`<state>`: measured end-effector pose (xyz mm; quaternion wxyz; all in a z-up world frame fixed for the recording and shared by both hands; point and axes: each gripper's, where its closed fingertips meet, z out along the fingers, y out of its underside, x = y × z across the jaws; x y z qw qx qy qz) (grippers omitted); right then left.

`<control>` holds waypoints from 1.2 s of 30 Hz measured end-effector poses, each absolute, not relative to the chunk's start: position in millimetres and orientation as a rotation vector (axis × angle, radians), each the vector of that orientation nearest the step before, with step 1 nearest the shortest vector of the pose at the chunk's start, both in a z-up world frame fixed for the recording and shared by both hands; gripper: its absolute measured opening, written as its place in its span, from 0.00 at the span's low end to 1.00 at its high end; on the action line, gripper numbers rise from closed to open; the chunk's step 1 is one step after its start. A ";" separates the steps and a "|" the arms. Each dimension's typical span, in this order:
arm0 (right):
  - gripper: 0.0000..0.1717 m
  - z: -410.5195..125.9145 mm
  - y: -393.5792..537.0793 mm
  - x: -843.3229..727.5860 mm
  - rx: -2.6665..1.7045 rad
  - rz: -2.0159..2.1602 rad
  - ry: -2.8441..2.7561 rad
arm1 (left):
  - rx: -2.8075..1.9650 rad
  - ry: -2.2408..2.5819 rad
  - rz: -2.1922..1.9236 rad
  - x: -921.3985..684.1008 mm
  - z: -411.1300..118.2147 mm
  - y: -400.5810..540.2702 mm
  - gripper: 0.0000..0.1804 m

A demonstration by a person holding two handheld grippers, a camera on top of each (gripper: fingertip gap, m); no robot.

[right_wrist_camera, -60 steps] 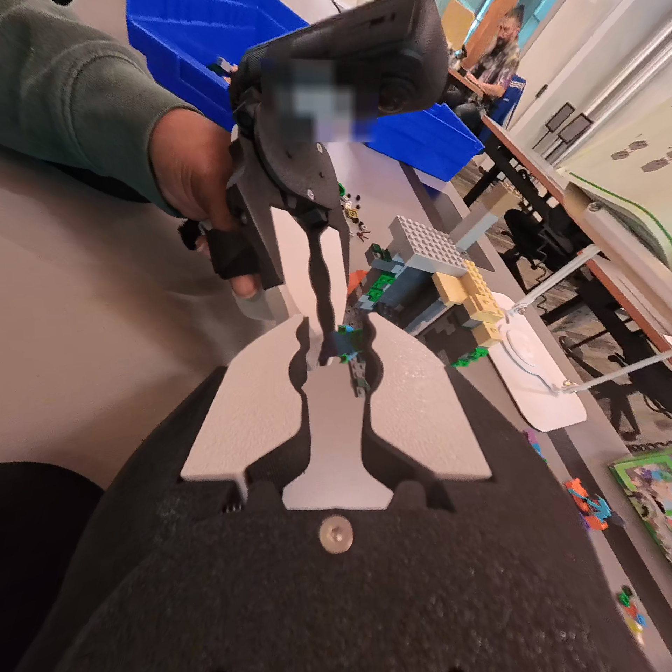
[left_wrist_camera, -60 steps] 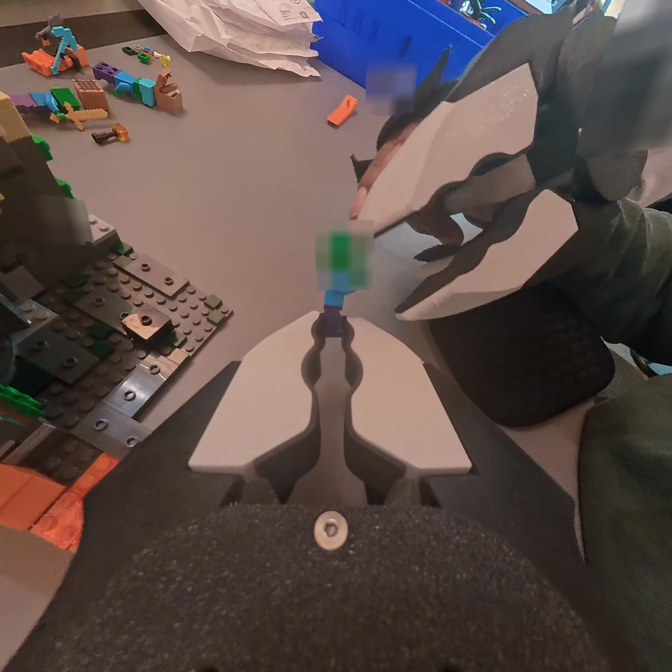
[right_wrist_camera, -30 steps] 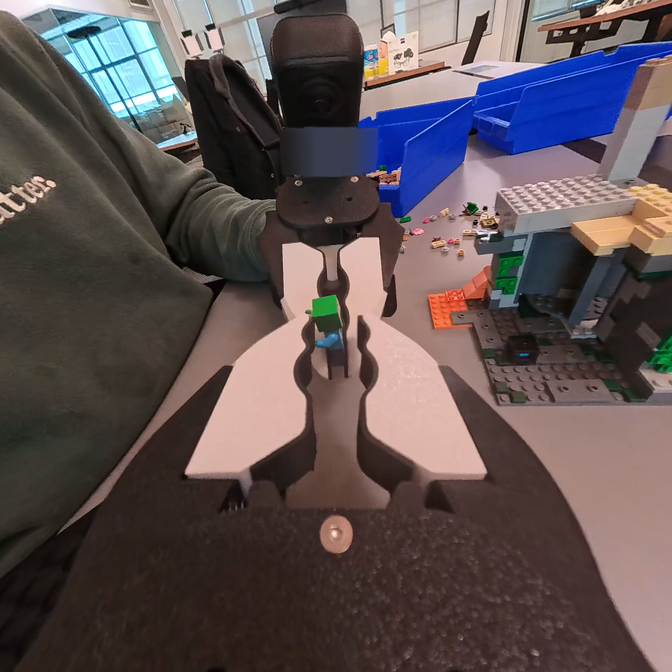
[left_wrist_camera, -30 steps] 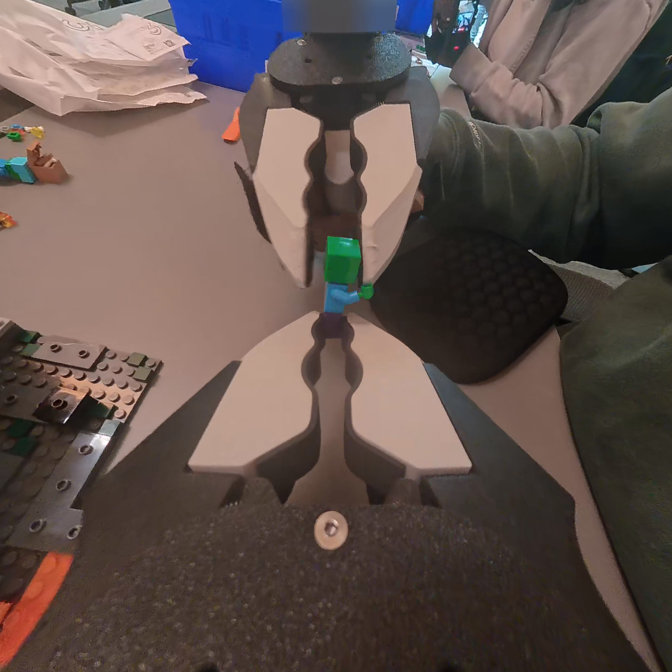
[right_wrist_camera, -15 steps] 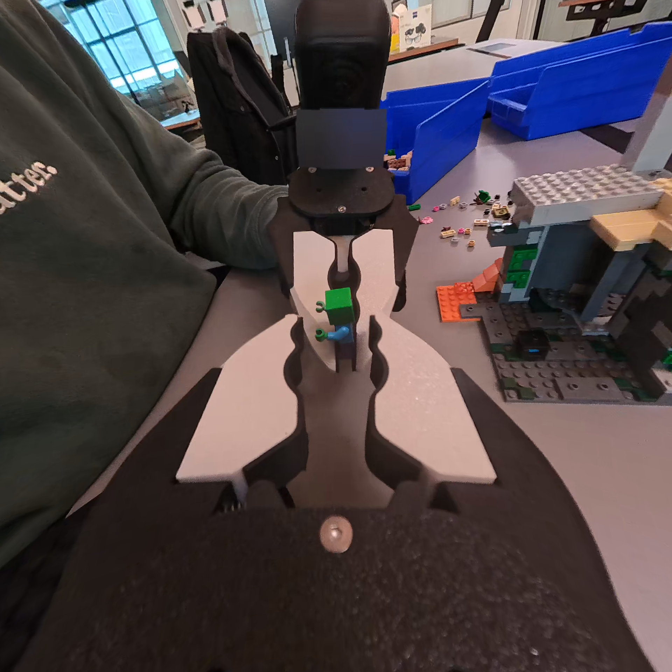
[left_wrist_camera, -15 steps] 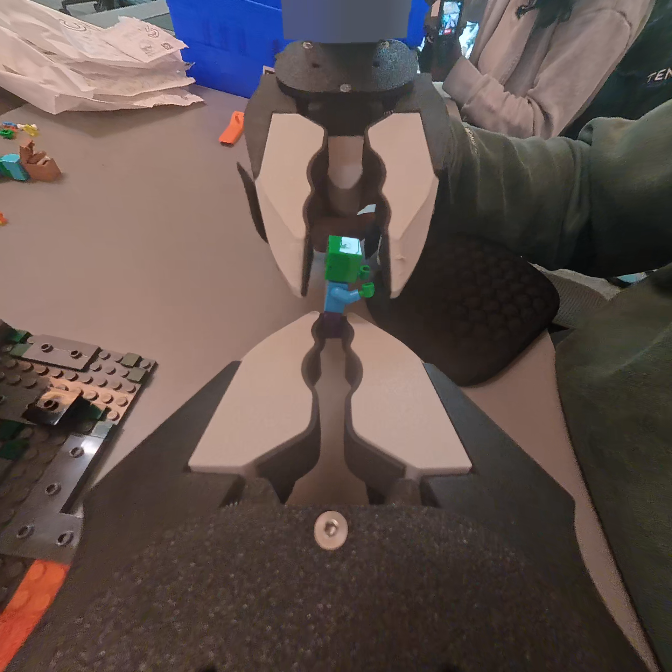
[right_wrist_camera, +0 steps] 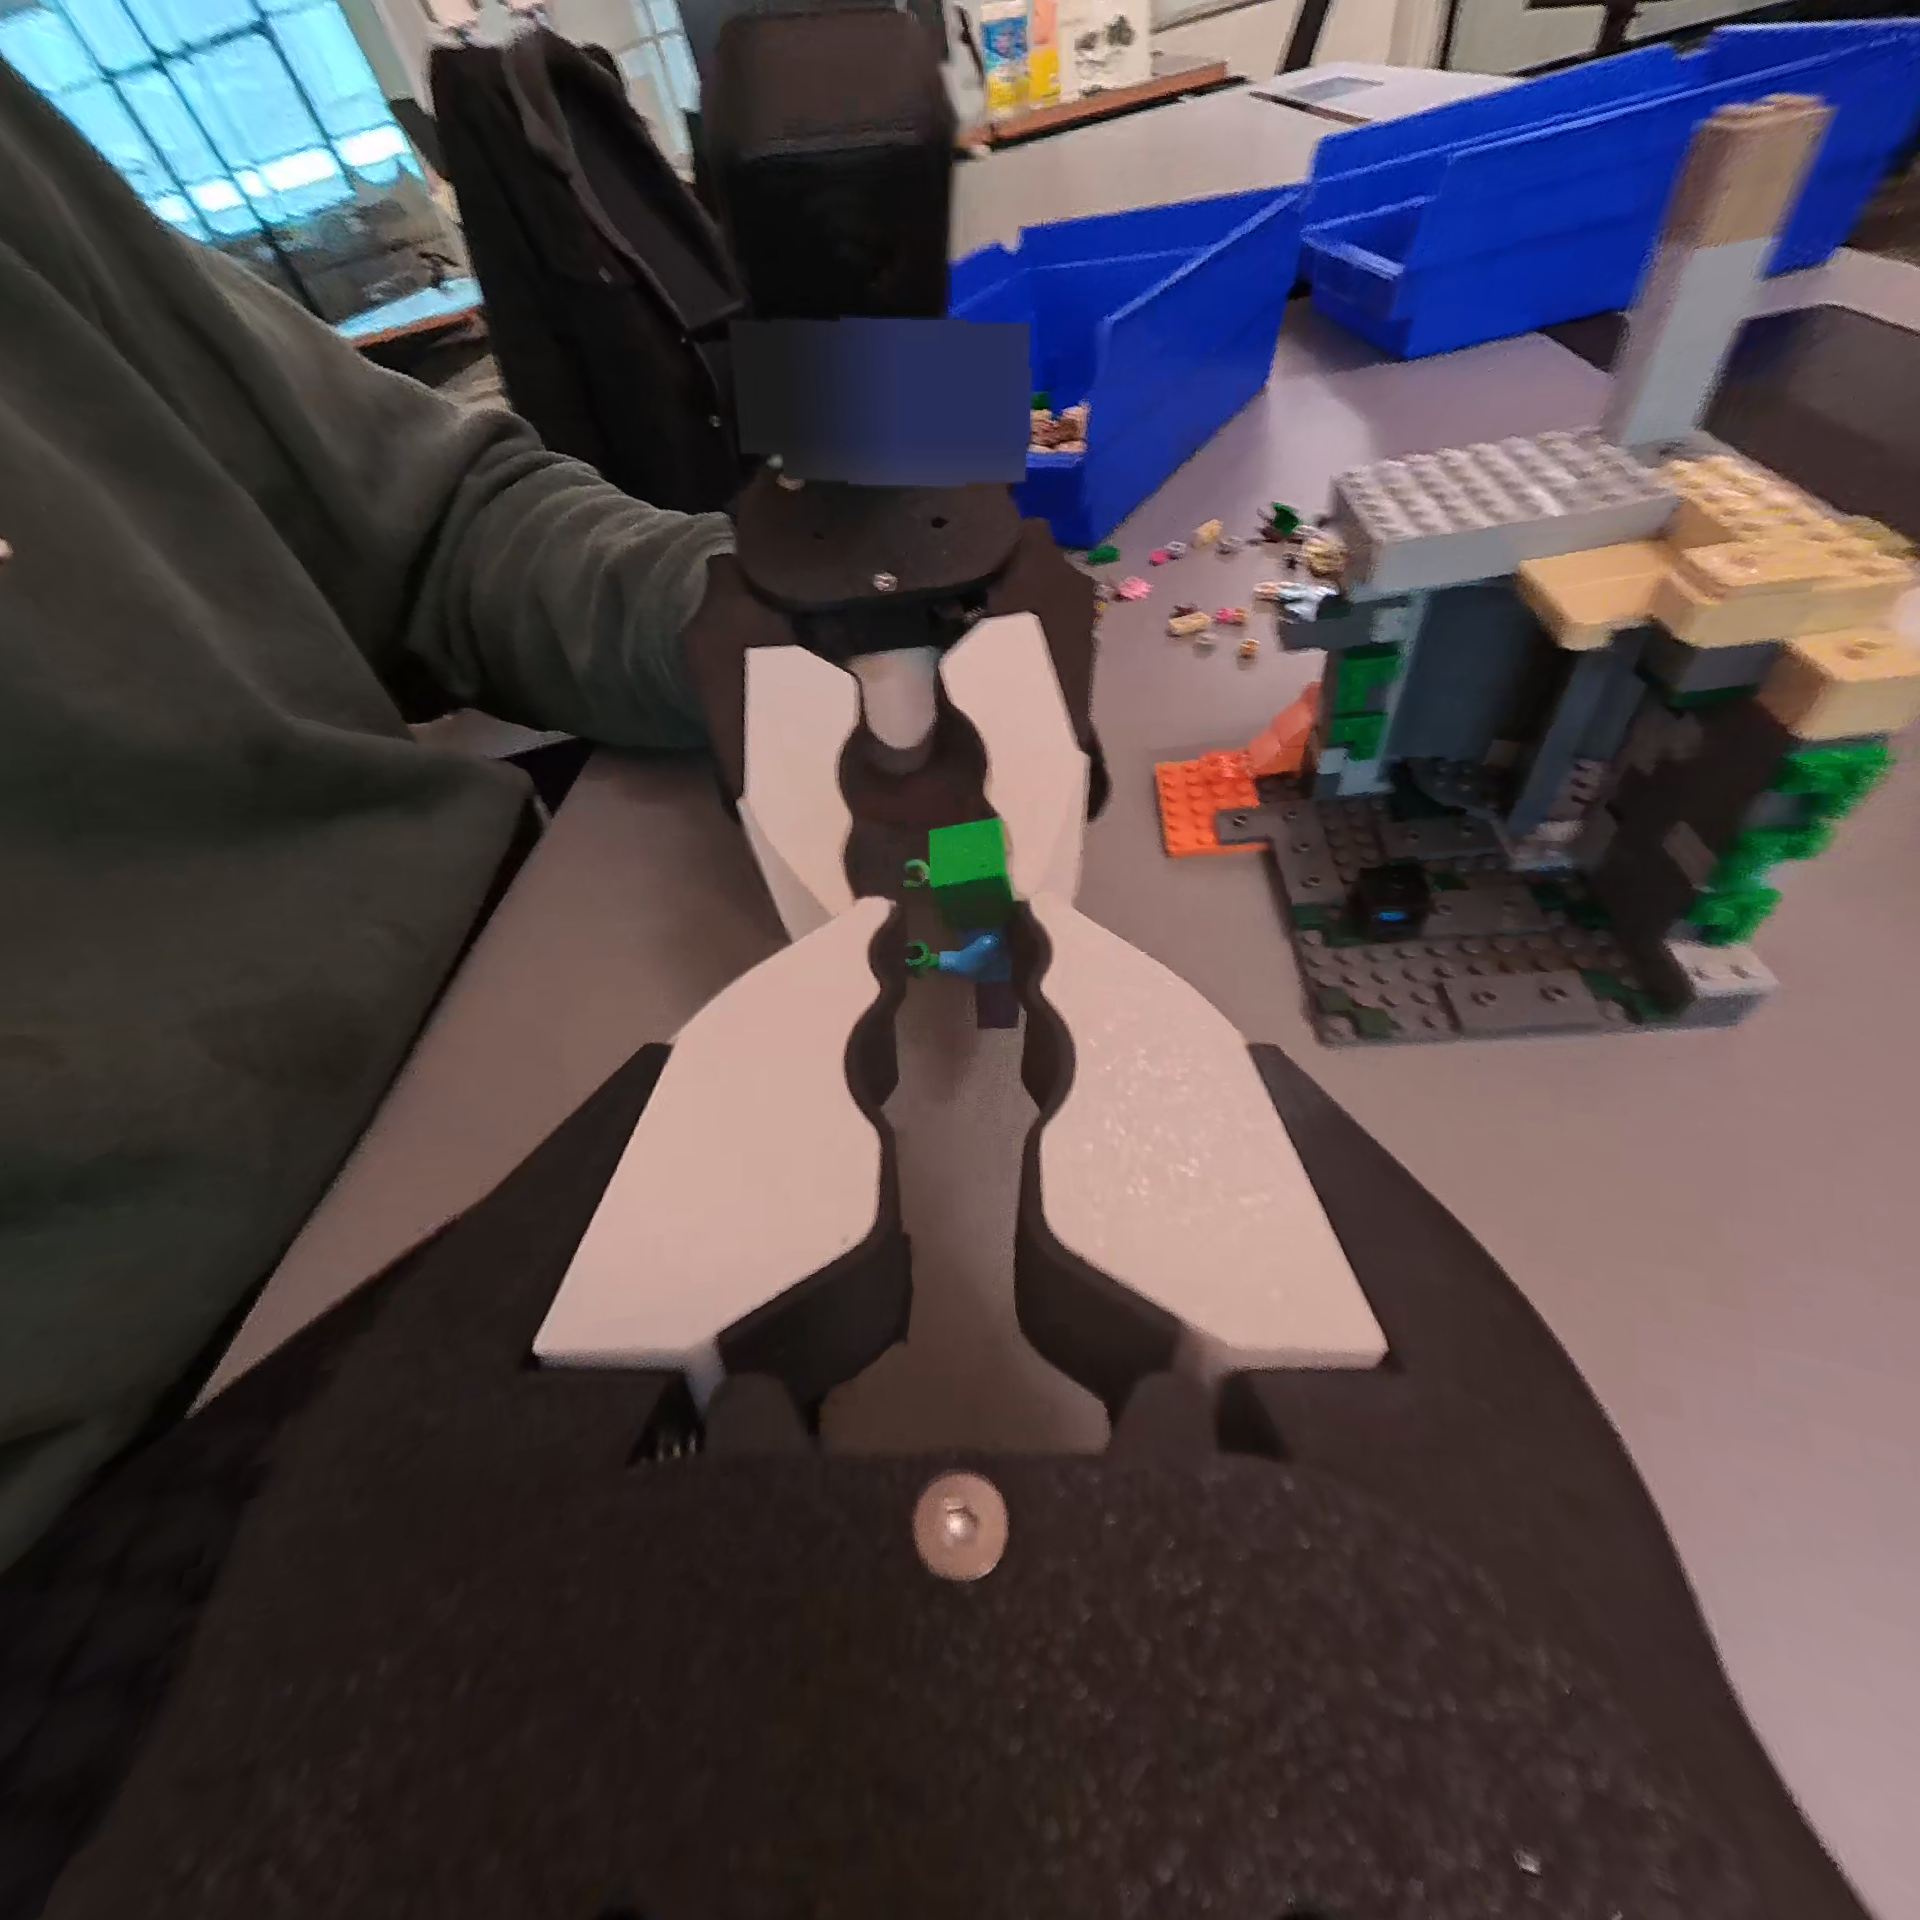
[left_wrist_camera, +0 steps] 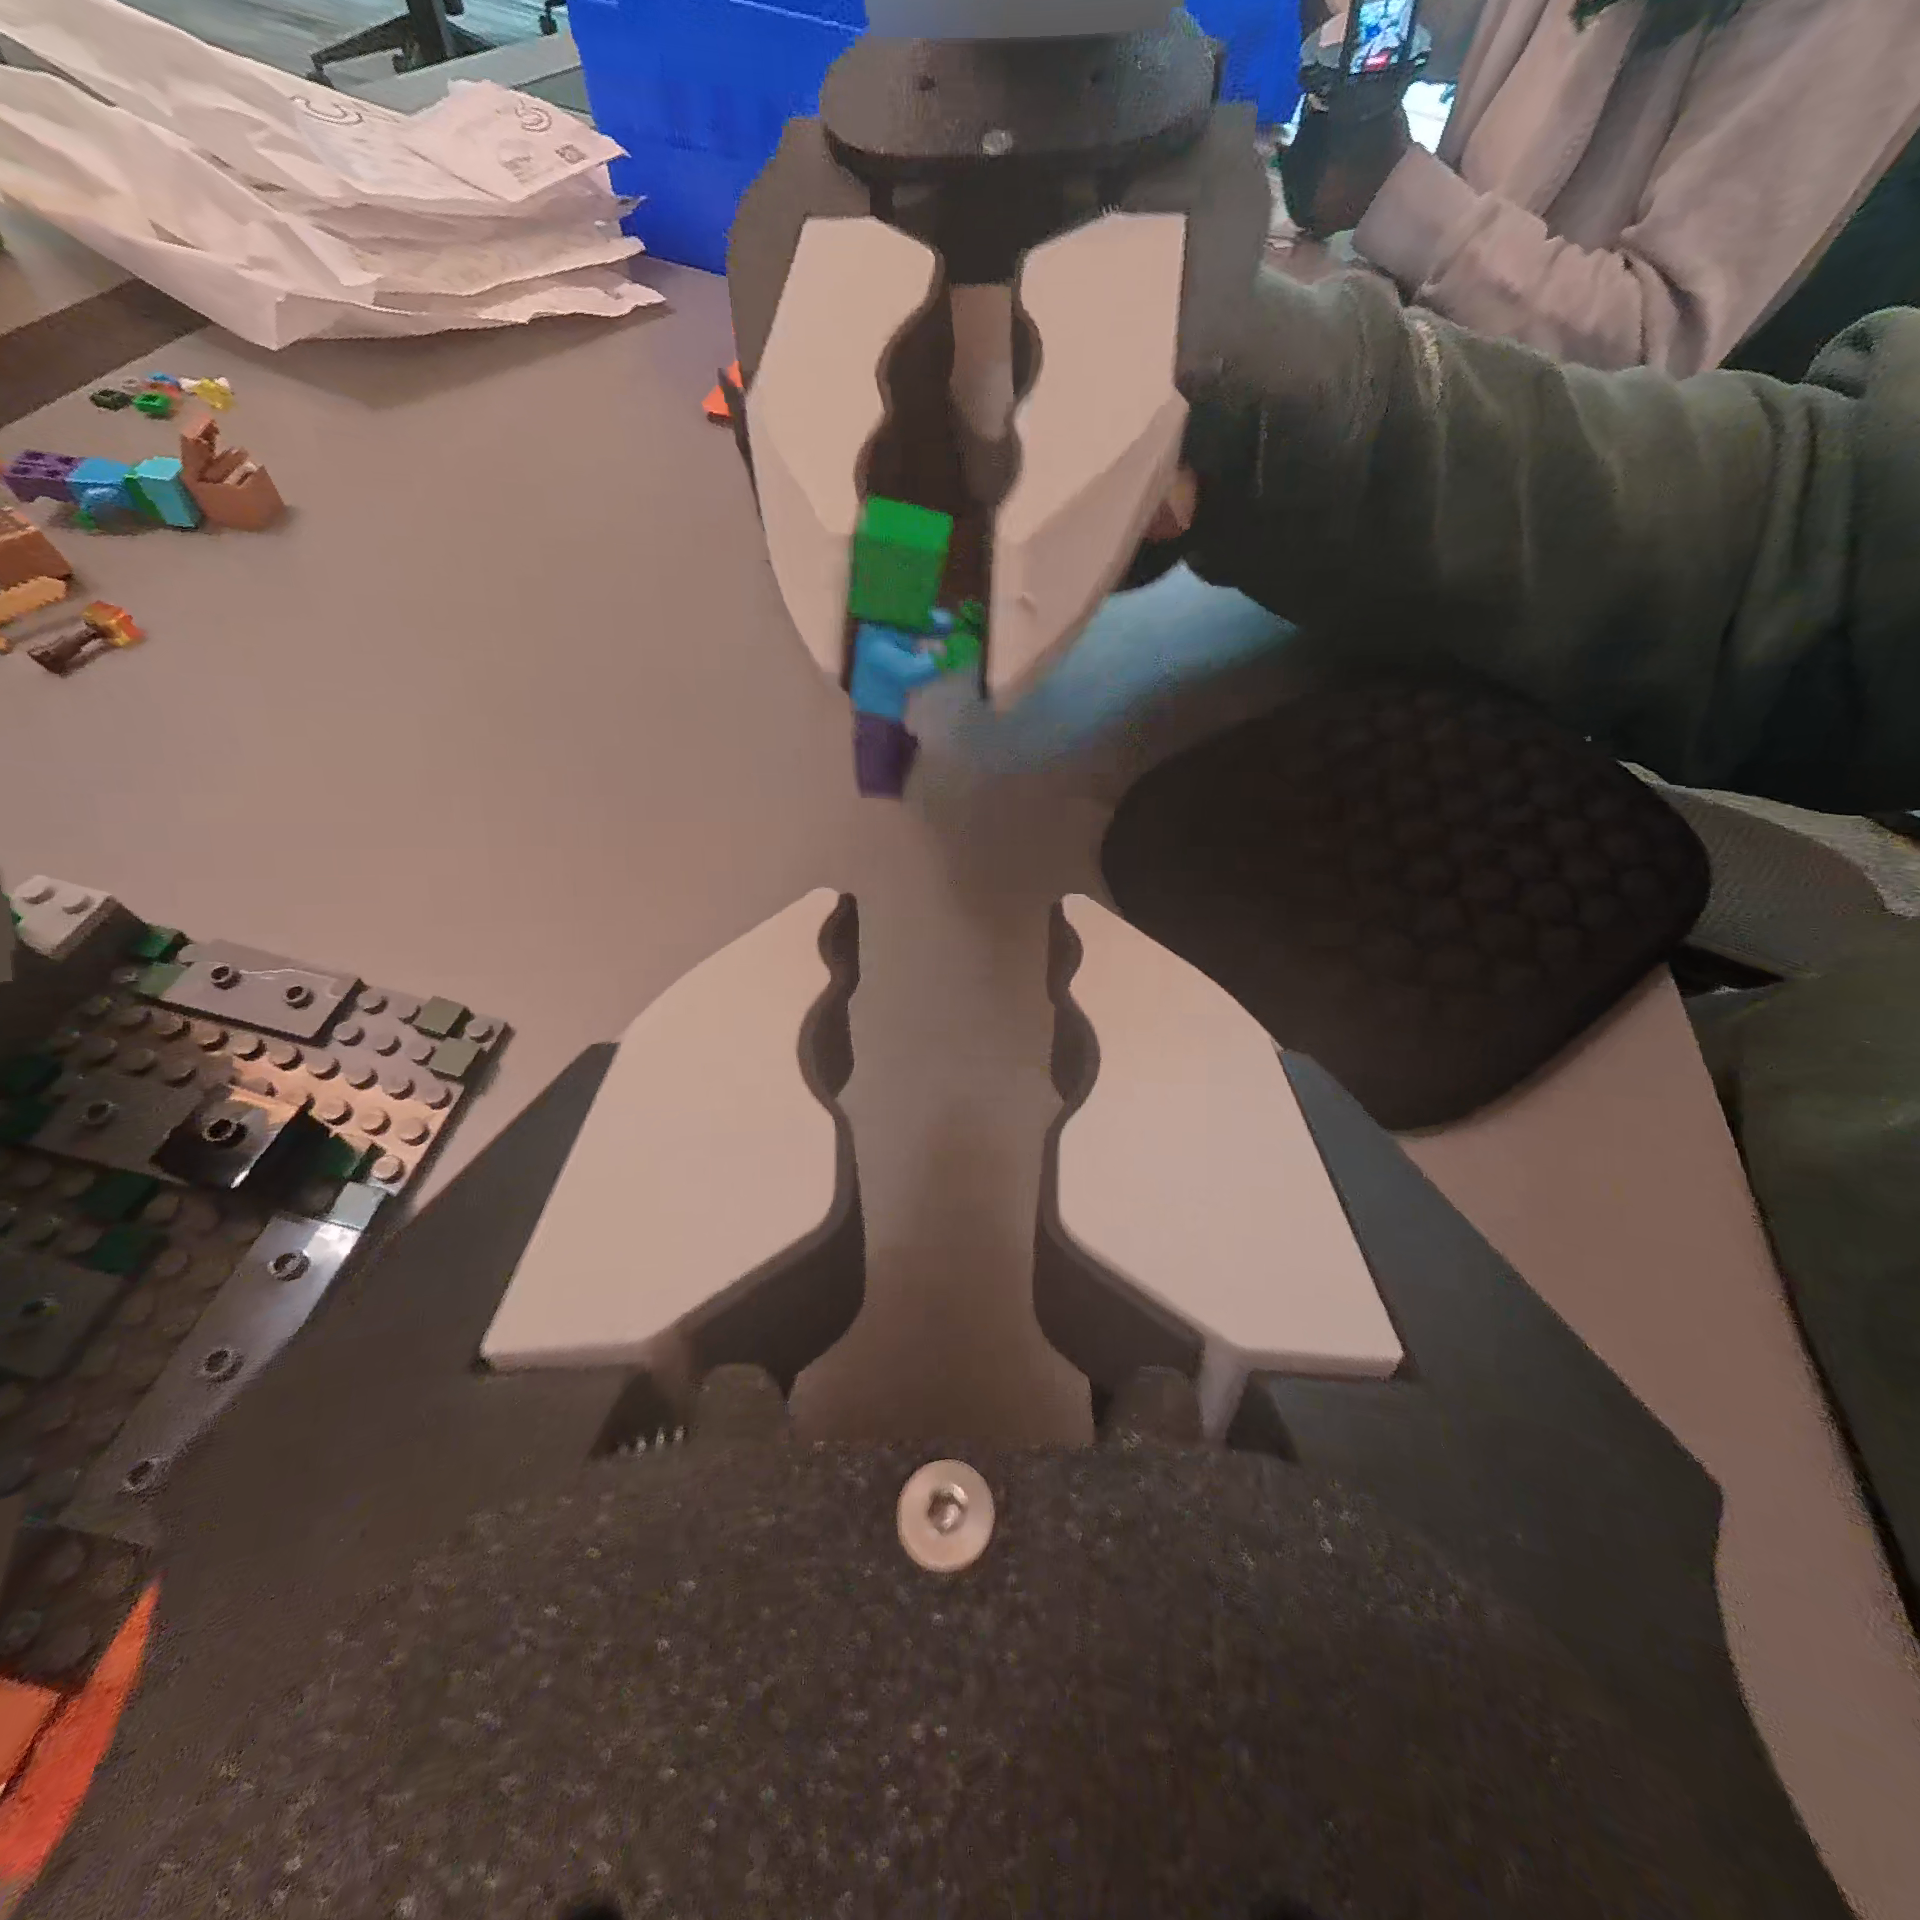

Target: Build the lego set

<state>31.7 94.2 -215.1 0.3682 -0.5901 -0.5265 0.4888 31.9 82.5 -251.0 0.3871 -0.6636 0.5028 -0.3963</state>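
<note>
Gripping green-headed minifig (right_wrist_camera: 971, 925), right tool (right_wrist_camera: 961, 920); left tool (left_wrist_camera: 951, 914) wide, bare.

1. The toy figure (left_wrist_camera: 891, 634) is smeared by motion in the left wrist view; its far side is hidden behind a finger (left_wrist_camera: 805, 436) of the right tongs.
2. The brick model (left_wrist_camera: 156, 1122) is cut off by the left edge.
3. Small loose pieces (right_wrist_camera: 1216, 592) beside the blue bin (right_wrist_camera: 1164, 353) are too tiny to identify.

toy figure (left_wrist_camera: 896, 634): green head, blue torso, purple legs; bins (right_wrist_camera: 1164, 312) blue; baseplate (right_wrist_camera: 1210, 800) orange
</note>
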 end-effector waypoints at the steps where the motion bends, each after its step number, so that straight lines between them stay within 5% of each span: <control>1: 0.11 -216.6 102.8 40.0 -1.543 1.209 -1.341 | -1.690 1.277 -1.000 31.5 -251.6 83.6 0.18; 16: 0.11 -259.5 274.3 168.2 -2.018 0.765 -1.258 | -1.736 1.258 -1.008 29.4 -262.3 91.5 0.12; 36: 0.15 -294.5 329.9 207.1 -2.096 0.630 -1.086 | -1.744 1.284 -1.025 28.3 -264.8 87.9 0.12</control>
